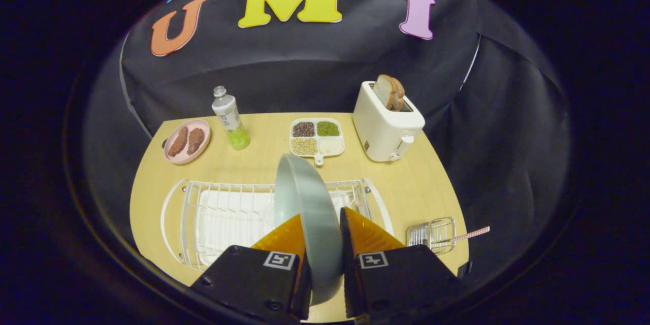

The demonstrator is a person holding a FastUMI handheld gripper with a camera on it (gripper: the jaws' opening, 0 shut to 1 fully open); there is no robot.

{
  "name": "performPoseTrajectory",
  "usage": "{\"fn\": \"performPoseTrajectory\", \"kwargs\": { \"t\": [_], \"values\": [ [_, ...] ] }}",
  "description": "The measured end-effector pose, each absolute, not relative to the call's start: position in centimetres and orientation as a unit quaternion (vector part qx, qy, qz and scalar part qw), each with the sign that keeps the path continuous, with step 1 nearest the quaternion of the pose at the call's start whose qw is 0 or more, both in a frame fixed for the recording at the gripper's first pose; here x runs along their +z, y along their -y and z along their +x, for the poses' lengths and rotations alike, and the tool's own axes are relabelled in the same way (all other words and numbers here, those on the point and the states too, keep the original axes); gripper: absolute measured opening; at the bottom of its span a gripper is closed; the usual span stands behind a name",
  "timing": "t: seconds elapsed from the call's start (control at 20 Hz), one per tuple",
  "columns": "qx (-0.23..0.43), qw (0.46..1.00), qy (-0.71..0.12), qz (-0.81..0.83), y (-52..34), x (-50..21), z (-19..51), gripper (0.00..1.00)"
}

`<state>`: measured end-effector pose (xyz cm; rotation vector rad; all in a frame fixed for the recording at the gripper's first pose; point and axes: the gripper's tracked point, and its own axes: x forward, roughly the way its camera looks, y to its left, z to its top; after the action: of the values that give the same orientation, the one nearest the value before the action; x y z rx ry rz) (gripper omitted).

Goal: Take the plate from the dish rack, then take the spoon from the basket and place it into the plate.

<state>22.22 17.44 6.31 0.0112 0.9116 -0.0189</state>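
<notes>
Far left on the wooden table (244,165), a pink plate (187,141) is sitting with two brown patties (186,140) lying side by side on it. Just to its right a clear plastic bottle (230,118) is standing upright, holding a little green liquid at the bottom.

Nearer to me, the white wire dish rack (223,213) is resting on the table, its tray lying inside the wire frame. The grey-green plate (307,203) is standing on edge at the right part of the rack — I am pinching its rim with my gripper (322,244), one finger pressing on each face, so the tongs are clamped on the plate and not spread. Whether the plate's lower edge is touching the rack wires I cannot tell, since my fingers are covering that part.

Beyond the plate, a white four-compartment tray (317,137) is lying flat, holding dark, green and pale beans plus one whitish filling. To its right a white toaster (387,124) is standing with slices of bread (390,92) sticking up from its slots.

Right of my fingers, a small wire basket (431,234) is lying near the table's edge — the spoon's pink handle (471,234) is sticking out of it toward the right, past the table edge.
</notes>
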Motion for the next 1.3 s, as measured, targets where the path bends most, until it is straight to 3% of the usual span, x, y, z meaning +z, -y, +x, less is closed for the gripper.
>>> {"fn": "performPoseTrajectory", "kwargs": {
  "t": [0.45,0.85,1.3],
  "values": [
    [0.078,0.902,-0.418,0.074,-15.2,4.8,11.3,0.31],
    [0.095,0.907,-0.392,0.117,-10.7,-3.9,3.0,0.31],
    [0.14,0.837,-0.433,0.304,-12.4,-12.3,0.4,0.31]
  ]
}}
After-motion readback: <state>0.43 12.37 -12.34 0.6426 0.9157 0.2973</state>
